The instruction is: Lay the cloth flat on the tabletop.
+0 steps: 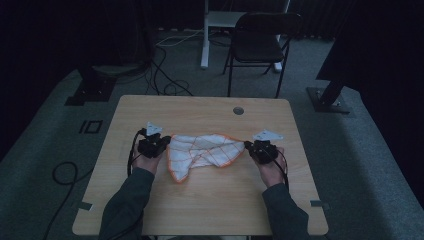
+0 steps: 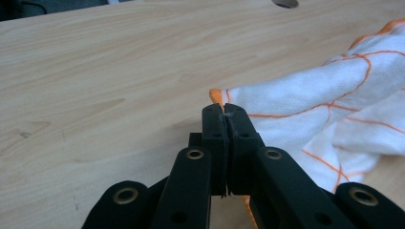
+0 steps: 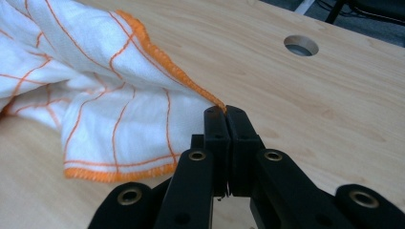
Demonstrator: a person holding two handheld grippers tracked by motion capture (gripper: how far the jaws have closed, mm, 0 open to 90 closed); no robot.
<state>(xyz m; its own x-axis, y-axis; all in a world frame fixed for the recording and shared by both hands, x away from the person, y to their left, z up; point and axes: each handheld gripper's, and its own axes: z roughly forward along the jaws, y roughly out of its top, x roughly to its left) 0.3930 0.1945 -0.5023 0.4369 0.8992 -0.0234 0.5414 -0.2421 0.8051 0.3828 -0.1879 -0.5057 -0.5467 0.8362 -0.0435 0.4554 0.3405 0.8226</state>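
A white cloth (image 1: 202, 152) with orange grid lines and an orange hem lies spread between my two grippers on the wooden table (image 1: 210, 210). My left gripper (image 1: 166, 142) is shut on the cloth's left corner; in the left gripper view its jaws (image 2: 223, 112) pinch the orange-edged tip of the cloth (image 2: 325, 105). My right gripper (image 1: 247, 145) is shut on the right corner; in the right gripper view the jaws (image 3: 224, 112) clamp the hem of the cloth (image 3: 95, 100). The cloth sags and bunches toward its lower left part.
A round cable hole (image 1: 238, 110) sits in the table near the far edge, also seen from the right gripper (image 3: 301, 45). A dark folding chair (image 1: 260, 45) and cables on the floor lie beyond the table. Bare wood surrounds the cloth.
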